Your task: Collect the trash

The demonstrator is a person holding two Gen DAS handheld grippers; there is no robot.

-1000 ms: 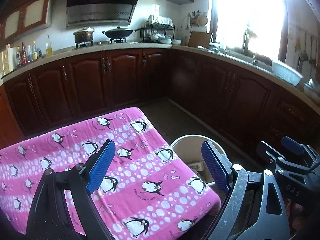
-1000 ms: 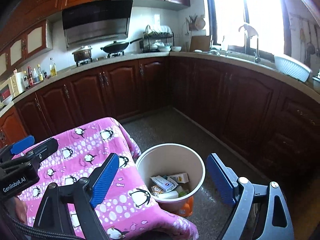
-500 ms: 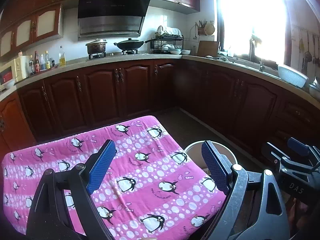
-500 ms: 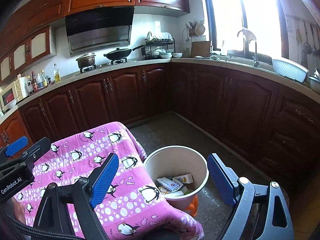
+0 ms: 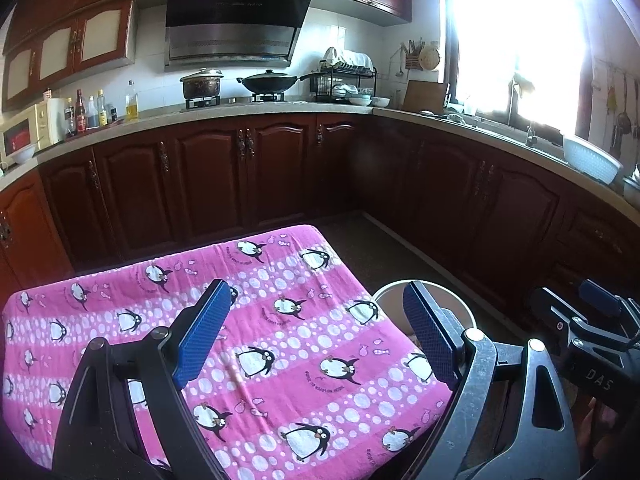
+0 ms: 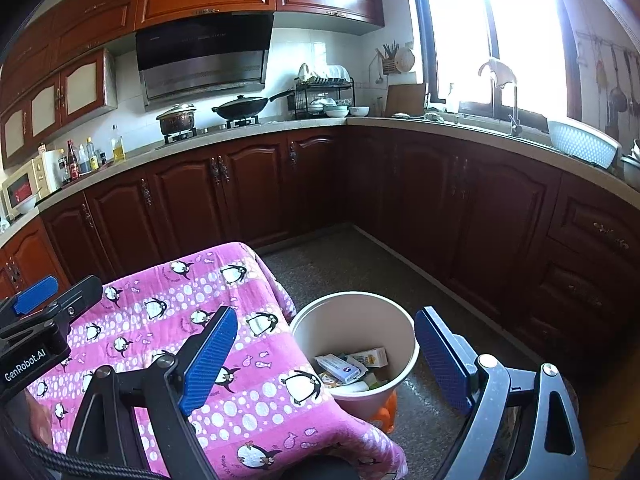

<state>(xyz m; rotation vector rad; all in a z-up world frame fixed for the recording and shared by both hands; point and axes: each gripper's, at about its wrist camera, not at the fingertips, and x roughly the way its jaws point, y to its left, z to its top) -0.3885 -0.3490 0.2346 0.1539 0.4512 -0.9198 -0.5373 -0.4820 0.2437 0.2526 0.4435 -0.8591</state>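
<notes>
- At the bottom of the left wrist view, the left gripper (image 5: 316, 332) is seen with its jaws spread wide; nothing is held between the blue pads (image 5: 202, 336), which hang above a pink penguin-print cloth (image 5: 280, 344).
- At the bottom of the right wrist view, the right gripper (image 6: 324, 356) is likewise shown wide open and empty, its left pad over the cloth and its right pad over the floor.
- In the lower middle of the right wrist view, a pale round bin (image 6: 356, 320) is seen standing on the speckled floor (image 6: 352, 264), just beside the cloth's right edge. An orange object (image 6: 386, 410) is partly visible at its base.
- The trash (image 6: 348, 366) is found inside the bin: small cartons and packets lying on its bottom.
- In the left wrist view, only the bin's rim is shown at lower right, behind the right-hand pad; its contents are hidden there.
- The other gripper is caught at each view's edge: lower right in the left view, lower left in the right view.
- Further back, dark wooden cabinets (image 5: 208, 176) are seen running across the middle of both frames under a light countertop (image 6: 248, 134).
- On the counter, towards the upper middle, a pot (image 5: 201, 84) and a wok (image 5: 268, 82) are set on a stove beneath a range hood (image 5: 234, 24), with a dish rack (image 5: 346, 76) to their right.
- At the upper right, a bright window (image 6: 492, 28) is seen.
</notes>
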